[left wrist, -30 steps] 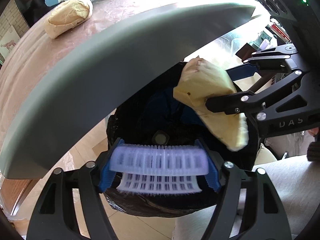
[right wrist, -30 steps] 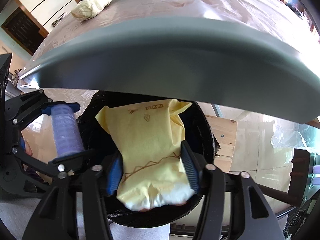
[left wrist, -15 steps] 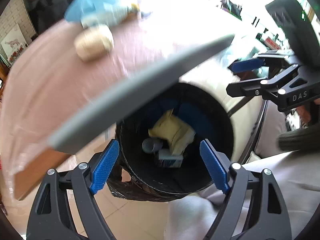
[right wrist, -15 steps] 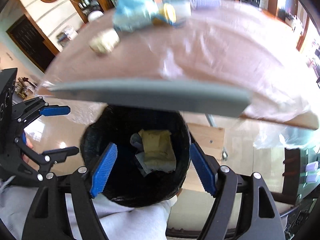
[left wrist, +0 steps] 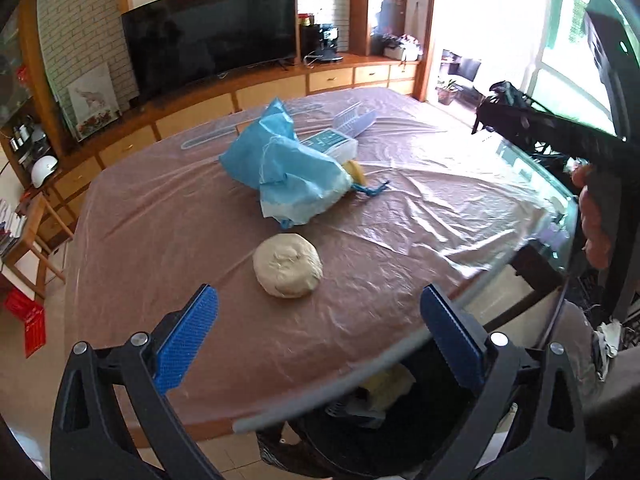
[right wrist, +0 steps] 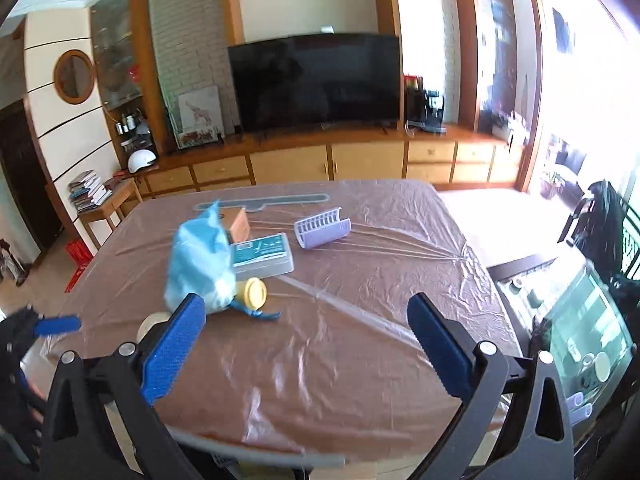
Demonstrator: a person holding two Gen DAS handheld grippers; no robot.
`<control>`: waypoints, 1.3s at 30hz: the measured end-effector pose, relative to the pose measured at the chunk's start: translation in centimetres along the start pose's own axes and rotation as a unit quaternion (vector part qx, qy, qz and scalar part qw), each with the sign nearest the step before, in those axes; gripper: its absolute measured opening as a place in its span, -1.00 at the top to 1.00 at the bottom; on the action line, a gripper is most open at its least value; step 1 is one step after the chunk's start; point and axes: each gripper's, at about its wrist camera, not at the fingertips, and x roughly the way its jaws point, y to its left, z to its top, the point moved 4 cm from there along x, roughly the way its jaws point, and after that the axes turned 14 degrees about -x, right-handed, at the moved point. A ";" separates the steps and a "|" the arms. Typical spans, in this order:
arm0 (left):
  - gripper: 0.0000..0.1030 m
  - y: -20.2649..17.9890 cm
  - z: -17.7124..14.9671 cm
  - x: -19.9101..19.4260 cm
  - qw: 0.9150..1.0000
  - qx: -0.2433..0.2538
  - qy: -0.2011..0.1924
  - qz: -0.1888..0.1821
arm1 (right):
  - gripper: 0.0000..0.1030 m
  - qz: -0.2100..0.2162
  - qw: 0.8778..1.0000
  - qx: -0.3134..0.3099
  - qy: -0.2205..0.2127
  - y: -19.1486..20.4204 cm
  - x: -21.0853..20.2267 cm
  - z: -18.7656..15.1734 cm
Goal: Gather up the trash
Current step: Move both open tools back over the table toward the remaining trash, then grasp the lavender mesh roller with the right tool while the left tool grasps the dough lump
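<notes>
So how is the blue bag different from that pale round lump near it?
The blue bag is blue, crinkly and stands tall in a heap; the lump is cream, smooth-looking and sits low and round. The bag is bigger than the lump. The bag leans against a box and a yellow cup; the lump sits alone. Both rest on the plastic-covered table, and no claw touches either.

- Bin (left wrist: 420, 432): mostly hidden under table (left wrist: 168, 240) edge, lower frame; contents unclear.
- Right gripper (left wrist: 520, 120): motion-blurred at right edge.
- Beige lump (right wrist: 154, 322): mostly hidden behind blue pad, right view.
</notes>
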 end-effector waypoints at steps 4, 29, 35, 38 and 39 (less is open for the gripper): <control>-0.97 0.3 0.7 3.0 1.000 -0.008 0.022 0.012 | -0.92 0.026 0.999 0.006 0.032 -2.2 4.9 2.4; -0.96 2.5 2.5 8.8 0.991 -0.098 0.084 -0.020 | -0.92 0.099 0.986 -0.085 0.104 -3.4 21.7 5.4; -0.81 3.1 2.6 9.6 0.989 -0.111 0.095 -0.018 | -0.92 0.118 0.985 -0.070 0.107 -3.5 23.6 5.5; -0.78 3.3 2.6 9.8 0.988 -0.116 0.097 -0.020 | -0.92 0.126 0.984 -0.058 0.109 -3.5 24.2 5.5; -0.77 3.2 2.5 9.8 0.989 -0.114 0.097 -0.019 | -0.92 0.129 0.984 -0.055 0.108 -3.5 24.3 5.4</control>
